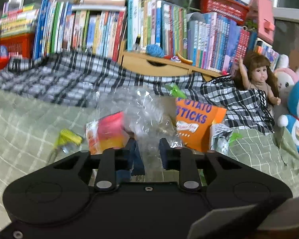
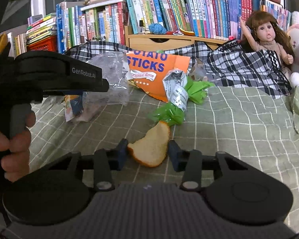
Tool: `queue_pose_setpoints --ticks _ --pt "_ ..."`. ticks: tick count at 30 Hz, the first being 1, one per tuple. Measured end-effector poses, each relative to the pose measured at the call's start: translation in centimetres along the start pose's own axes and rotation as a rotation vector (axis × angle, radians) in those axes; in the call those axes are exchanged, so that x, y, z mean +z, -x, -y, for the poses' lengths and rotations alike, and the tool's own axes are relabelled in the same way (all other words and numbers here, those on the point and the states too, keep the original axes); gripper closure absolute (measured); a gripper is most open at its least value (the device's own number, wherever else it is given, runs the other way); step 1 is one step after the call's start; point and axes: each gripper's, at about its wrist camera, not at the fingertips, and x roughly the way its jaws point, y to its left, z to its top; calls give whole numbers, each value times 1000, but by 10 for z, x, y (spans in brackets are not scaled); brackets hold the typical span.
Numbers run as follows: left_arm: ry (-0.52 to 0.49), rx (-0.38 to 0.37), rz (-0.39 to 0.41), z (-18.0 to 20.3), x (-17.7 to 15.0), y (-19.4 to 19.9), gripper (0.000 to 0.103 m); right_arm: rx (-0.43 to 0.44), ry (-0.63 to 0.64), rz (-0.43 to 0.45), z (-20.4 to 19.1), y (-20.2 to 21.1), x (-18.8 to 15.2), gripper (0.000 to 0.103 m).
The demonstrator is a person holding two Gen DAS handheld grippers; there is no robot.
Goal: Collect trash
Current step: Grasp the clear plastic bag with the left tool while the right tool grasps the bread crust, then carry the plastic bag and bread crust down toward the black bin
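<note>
Books line the wall behind a bed (image 2: 239, 131) covered in a green checked sheet, where the trash lies scattered. At 6 o'clock in the right wrist view, the right tongs (image 2: 147, 153) stand spread on either side of a piece of bread (image 2: 151, 149), pads near its crust but not yet pressing. To take it cleanly, I judge they should close gently and low, since bread crumbles and the sheet could bunch. At 12 o'clock beyond it lie a green wrapper (image 2: 169, 113) and an orange potato sticks bag (image 2: 155, 73). The left tongs (image 1: 148, 153) pinch crinkled clear plastic (image 1: 147, 119), with a pink-and-orange packet (image 1: 107, 133) just beside it at 10 o'clock.
</note>
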Motion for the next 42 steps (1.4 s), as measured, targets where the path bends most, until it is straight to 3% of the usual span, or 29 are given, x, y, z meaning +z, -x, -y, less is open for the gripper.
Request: queue_pose_setpoints --ticks 4,11,28,42 --pt "-57 -8 59 4 4 26 85 2 2 12 0 15 -4 57" --pt "-92 -40 95 6 3 77 86 5 34 50 -3 49 -15 58" --pt "-174 -130 238 -13 -43 214 87 22 65 112 -23 118 -39 59" --pt "-156 -208 270 -39 -77 292 87 66 68 128 -39 158 -61 59"
